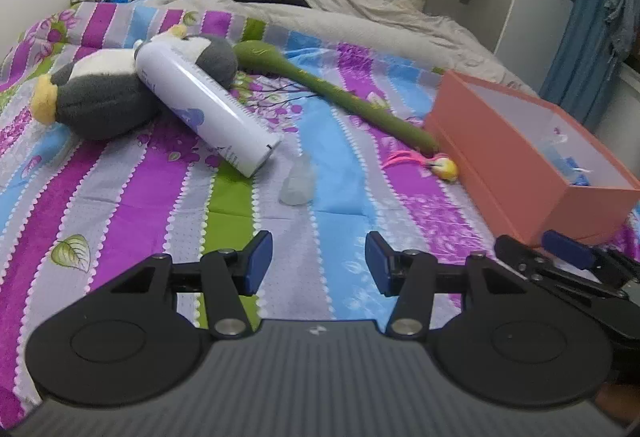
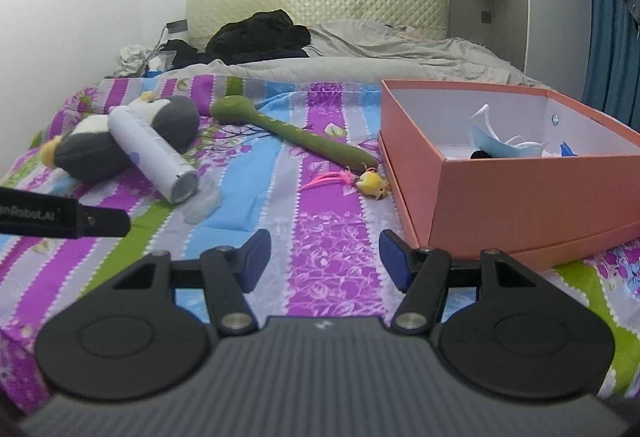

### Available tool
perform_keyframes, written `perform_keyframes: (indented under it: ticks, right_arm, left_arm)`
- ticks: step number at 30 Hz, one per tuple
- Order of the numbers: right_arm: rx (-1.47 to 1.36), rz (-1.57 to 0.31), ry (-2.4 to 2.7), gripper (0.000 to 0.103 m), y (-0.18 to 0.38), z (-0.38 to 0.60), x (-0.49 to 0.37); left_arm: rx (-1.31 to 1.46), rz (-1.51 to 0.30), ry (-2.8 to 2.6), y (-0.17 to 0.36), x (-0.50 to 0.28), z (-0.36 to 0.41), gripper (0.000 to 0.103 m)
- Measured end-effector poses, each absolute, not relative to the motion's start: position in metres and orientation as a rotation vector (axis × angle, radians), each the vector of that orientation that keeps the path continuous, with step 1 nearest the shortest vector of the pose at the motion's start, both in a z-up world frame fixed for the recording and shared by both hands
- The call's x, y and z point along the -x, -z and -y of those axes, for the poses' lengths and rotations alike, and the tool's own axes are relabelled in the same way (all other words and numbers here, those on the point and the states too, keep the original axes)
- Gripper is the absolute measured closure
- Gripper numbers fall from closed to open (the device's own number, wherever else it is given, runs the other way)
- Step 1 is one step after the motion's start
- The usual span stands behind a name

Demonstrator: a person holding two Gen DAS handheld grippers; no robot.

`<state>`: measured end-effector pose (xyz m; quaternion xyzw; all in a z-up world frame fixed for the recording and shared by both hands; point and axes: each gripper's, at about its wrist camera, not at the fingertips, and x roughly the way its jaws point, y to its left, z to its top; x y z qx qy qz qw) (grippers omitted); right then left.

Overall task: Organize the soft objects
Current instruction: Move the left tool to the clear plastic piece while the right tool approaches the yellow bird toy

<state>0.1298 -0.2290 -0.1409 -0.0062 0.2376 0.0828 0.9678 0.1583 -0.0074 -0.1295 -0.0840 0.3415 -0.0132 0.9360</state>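
Both grippers hang above the striped bedspread (image 1: 132, 197), tipped downward toward it. The left gripper (image 1: 319, 263) has its blue pads standing apart with only bedspread showing between them, so it is released and carries nothing. The right gripper (image 2: 324, 260) is likewise released, its jaws parted over a purple stripe. In the left wrist view the right gripper shows as a dark linkage at 4 o'clock, cut off by the frame edge; in the right wrist view a black bar of the left gripper juts in at 9 o'clock, the rest unseen.

The soft things lie ahead of both. A grey and white plush toy (image 1: 100, 93) sits at 10 o'clock, with a white cylinder (image 1: 204, 101) lying tilted across it and hiding its middle. A long green plush (image 1: 336, 89) stretches from 12 toward 2 o'clock, its far end touching the orange box (image 1: 532, 173). A small yellow toy with pink feathers (image 2: 372, 184) lies just beside the box's near corner. A pale translucent lump (image 1: 298, 183) near the cylinder's end is too blurred to identify. Inside the box, blue and white items (image 2: 504, 141) are partly hidden by its wall
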Motion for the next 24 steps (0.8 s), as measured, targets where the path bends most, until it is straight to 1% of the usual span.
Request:
perform_keyframes:
  ticks: [6, 14, 16, 18, 24]
  right_arm:
    - [0.064, -0.485, -0.124, 0.041, 0.162, 0.223, -0.156]
    - [0.122, -0.508, -0.066, 0.060, 0.184, 0.210, -0.194]
    - [0.135, -0.512, -0.037, 0.060, 0.186, 0.209, -0.206]
    - [0.159, -0.511, -0.009, 0.067, 0.188, 0.206, -0.217]
    - [0.234, -0.493, 0.021, 0.068, 0.195, 0.191, -0.249]
  left_arm:
    - [0.179, -0.715, -0.012, 0.155, -0.191, -0.003, 0.046]
    - [0.192, -0.738, -0.027, 0.182, -0.225, -0.010, 0.047]
    - [0.195, -0.734, -0.028, 0.187, -0.232, -0.012, 0.047]
    - [0.201, -0.737, -0.027, 0.191, -0.240, -0.013, 0.047]
    - [0.209, -0.714, -0.029, 0.200, -0.259, -0.015, 0.047]
